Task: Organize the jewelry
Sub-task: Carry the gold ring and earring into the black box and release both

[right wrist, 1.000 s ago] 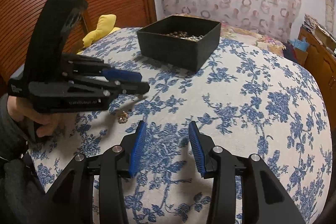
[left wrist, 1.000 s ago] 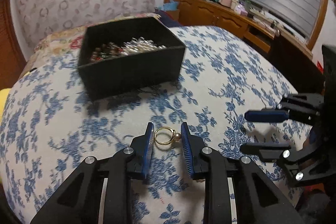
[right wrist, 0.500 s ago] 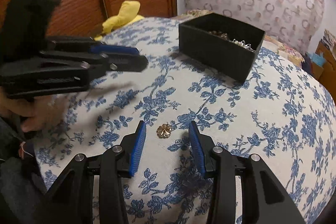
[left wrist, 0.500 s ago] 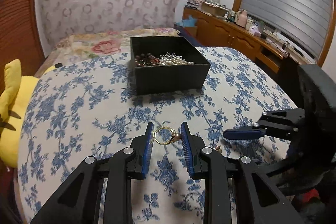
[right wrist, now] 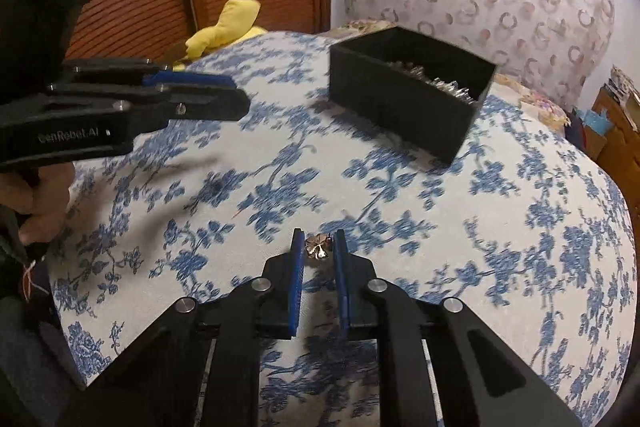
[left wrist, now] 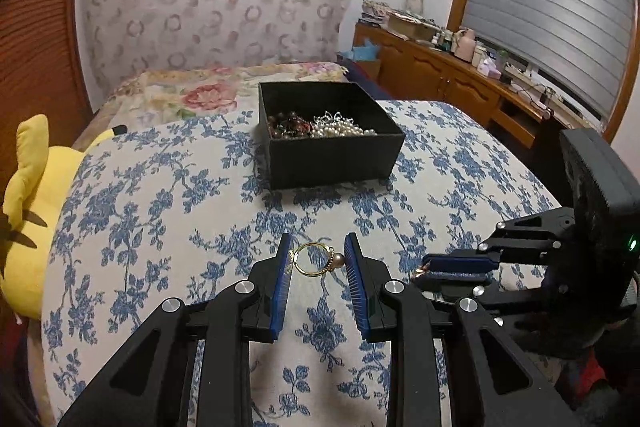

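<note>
Both tools angle downward: left tool pinching ring, right tool just closed on flower charm.

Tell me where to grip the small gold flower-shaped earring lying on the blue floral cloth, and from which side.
Grip the small gold flower-shaped earring across its petal edges, coming from above and tilted steeply down. It lies flat and low on the blue floral cloth, so only the outer rim offers purchase. The right gripper already brackets it this way; its jaws have just been closing, pads at the petals.
</note>
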`<state>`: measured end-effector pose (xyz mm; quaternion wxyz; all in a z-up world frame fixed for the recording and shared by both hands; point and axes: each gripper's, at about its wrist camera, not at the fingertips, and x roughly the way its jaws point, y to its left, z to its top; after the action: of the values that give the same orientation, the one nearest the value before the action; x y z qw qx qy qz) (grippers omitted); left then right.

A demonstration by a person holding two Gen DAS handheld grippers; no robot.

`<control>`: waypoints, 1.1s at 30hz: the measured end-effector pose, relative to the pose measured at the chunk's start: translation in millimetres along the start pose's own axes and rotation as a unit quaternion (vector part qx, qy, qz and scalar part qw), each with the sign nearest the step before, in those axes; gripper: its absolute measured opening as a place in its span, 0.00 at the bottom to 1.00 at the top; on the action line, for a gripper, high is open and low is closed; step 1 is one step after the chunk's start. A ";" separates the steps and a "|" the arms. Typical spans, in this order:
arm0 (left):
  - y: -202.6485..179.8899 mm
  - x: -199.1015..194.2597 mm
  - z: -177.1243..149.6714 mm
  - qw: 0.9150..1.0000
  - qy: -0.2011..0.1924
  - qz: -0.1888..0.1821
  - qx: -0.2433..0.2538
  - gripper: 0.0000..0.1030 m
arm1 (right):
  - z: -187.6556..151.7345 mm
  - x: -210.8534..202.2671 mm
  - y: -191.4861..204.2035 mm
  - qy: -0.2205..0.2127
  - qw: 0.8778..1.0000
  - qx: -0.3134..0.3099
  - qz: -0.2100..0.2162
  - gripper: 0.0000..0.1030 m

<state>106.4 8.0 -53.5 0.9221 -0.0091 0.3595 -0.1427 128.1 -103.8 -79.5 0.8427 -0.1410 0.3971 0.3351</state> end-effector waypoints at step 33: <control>12.8 59.1 93.1 0.999 -0.014 0.029 0.008 0.24 | 104.6 17.1 -105.4 -0.082 0.993 0.076 -0.034 0.18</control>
<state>213.1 -3.7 -25.1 0.9309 0.0063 0.3454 -0.1185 267.4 -120.9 -28.1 0.8914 -0.0622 0.3460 0.2860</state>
